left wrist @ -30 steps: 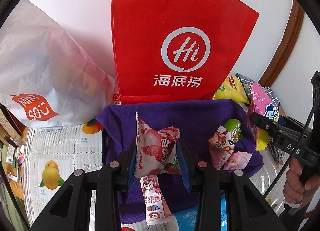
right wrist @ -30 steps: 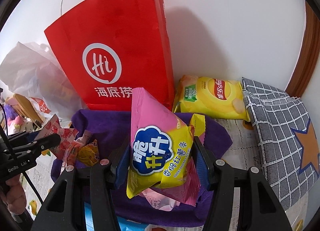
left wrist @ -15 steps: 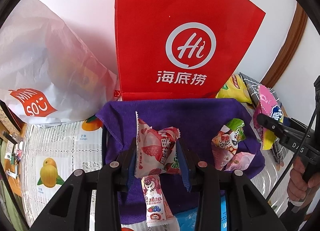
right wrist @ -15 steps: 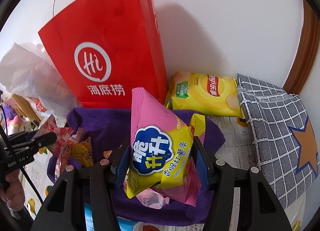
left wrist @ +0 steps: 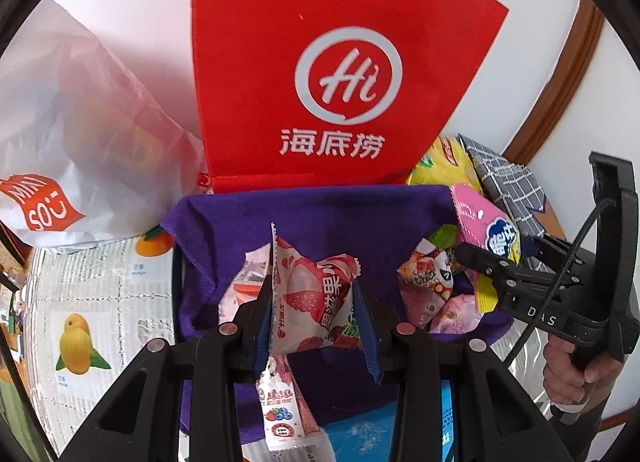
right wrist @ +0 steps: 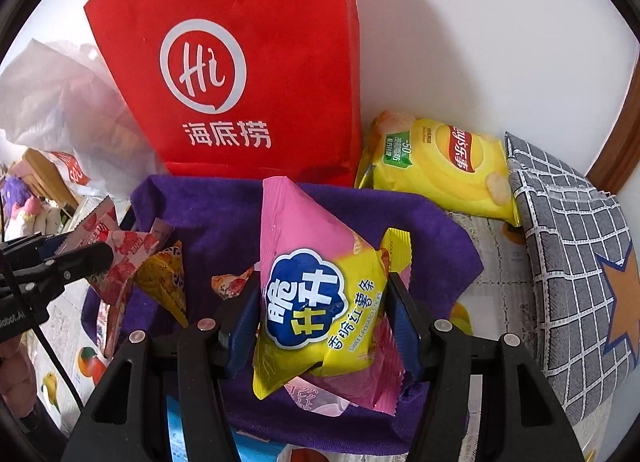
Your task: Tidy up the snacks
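We hold one snack in each hand-held gripper, over the purple cloth (right wrist: 424, 221) that lines the snack bin, so both can drop in. The left hand-held gripper (left wrist: 316, 302) is clenched on the strawberry candy pack (left wrist: 316, 294) — above the cloth's middle. The right hand-held gripper (right wrist: 324, 318) has just been opening a little, yet its pads touch the pink and yellow chip bag (right wrist: 320, 302), near the cloth's right edge. The red paper bag (right wrist: 240, 61) stands behind at the wall.

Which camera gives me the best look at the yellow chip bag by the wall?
Right wrist view: the yellow chip bag lies whole beside the red bag. In the left wrist view, only a sliver shows.
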`<state>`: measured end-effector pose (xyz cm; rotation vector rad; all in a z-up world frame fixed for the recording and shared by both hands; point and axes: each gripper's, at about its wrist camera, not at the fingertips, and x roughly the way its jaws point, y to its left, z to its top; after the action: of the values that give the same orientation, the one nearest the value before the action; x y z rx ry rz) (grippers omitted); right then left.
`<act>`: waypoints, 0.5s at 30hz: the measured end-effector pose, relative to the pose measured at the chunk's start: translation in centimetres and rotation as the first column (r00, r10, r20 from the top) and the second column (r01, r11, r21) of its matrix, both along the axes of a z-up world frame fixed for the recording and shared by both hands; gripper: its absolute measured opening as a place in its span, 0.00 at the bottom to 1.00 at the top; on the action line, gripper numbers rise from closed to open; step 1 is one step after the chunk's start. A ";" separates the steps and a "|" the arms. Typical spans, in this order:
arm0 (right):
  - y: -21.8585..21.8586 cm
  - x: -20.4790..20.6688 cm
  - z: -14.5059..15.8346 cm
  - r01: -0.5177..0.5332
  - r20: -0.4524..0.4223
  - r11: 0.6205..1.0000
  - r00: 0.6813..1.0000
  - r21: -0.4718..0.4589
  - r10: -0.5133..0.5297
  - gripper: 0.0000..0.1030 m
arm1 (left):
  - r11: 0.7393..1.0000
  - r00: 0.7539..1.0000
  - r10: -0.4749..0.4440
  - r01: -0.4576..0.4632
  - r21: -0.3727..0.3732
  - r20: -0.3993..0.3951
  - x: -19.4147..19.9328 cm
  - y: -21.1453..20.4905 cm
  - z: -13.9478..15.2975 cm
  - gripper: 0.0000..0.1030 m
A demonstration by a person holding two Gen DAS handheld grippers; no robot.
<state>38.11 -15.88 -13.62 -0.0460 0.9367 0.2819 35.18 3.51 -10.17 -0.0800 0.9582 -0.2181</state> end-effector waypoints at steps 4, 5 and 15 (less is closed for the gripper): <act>0.0 0.1 -0.2 0.002 -0.004 1.000 1.000 -0.002 -0.002 0.58 | 1.000 1.000 0.007 -0.007 0.009 -0.027 0.2 -0.1 -0.6 0.34; 0.1 0.1 -0.2 0.002 -0.005 1.000 1.000 -0.005 -0.002 0.59 | 1.000 1.000 0.008 -0.007 0.008 -0.028 0.2 0.0 -0.6 0.34; 0.7 -0.1 -0.1 -0.019 0.007 0.999 1.000 -0.030 0.019 0.62 | 1.000 0.999 -0.015 0.015 -0.008 -0.041 0.4 -0.4 -1.1 0.35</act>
<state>38.04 -15.20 -13.74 -0.0832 0.9334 0.2851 35.57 3.13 -11.25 -0.0851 0.9987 -0.2348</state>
